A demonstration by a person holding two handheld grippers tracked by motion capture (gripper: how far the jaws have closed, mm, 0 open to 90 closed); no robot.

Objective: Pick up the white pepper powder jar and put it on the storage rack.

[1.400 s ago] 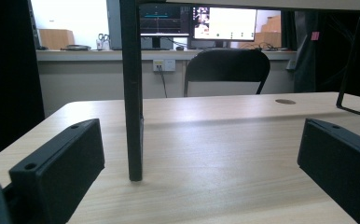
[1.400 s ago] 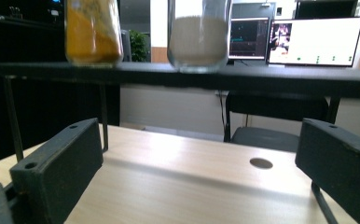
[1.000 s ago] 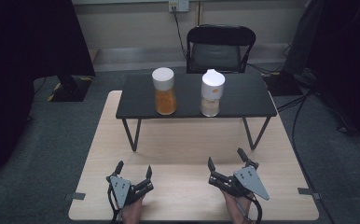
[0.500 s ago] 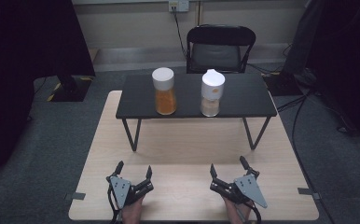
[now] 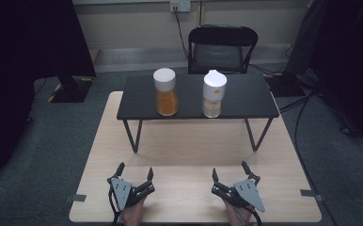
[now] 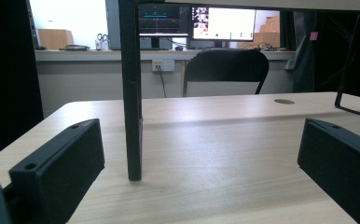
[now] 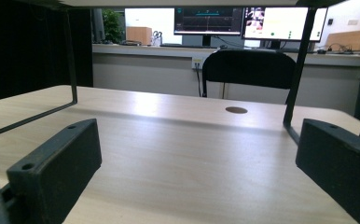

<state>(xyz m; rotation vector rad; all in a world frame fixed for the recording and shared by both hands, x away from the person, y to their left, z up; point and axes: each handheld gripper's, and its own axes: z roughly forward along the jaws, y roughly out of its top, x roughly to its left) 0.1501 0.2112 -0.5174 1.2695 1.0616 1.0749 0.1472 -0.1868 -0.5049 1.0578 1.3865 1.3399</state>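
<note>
Nothing handled yet; left gripper [image 5: 134, 175] and right gripper [image 5: 228, 174] wide open, empty, resting at six o'clock; orange-filled jar [image 5: 166, 92] and white-lidded jar [image 5: 213, 93] untouched at twelve o'clock on black shelf [image 5: 245, 101].

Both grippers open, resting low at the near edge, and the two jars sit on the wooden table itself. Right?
Not quite. In the high view the orange jar and white jar stand on the black raised shelf, not the wooden table. The left gripper and right gripper are open.
</note>
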